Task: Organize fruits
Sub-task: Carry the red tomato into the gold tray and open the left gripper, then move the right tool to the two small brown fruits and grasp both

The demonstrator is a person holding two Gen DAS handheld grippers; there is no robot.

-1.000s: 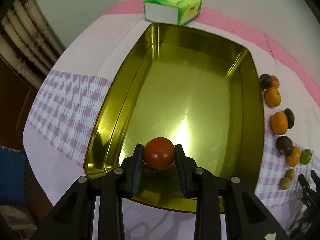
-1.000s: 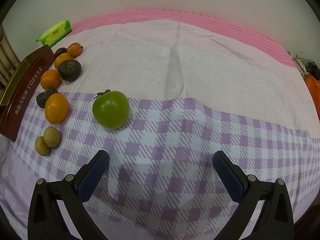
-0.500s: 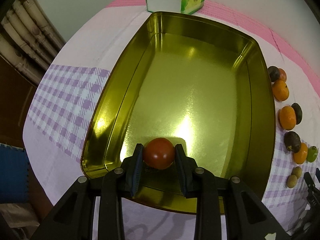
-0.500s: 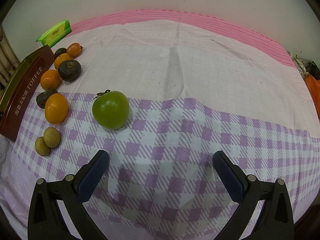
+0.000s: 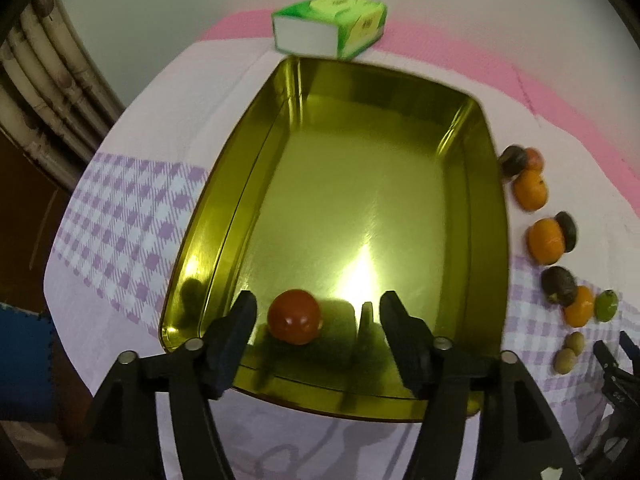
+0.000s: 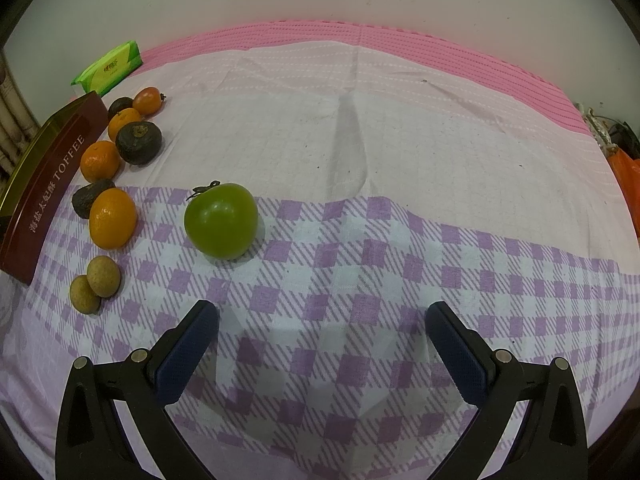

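With the left gripper (image 5: 316,316) opening and its fingers (image 5: 236,328) off the red tomato (image 5: 295,317), the fruit could roll across the slick gold tin (image 5: 486,240) (the right gripper (image 6: 322,336) idles wide open, empty).

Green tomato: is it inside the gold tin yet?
No, the green tomato sits on the checked cloth, outside the gold tin.

Left wrist view steeply over tin (image 5: 496,216), right over cloth (image 6: 360,152), sharing fruit row (image 6: 113,218)

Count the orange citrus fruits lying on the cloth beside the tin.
3, in a row beside the tin: near orange, middle orange, far orange. Others may hide behind the dark fruits.
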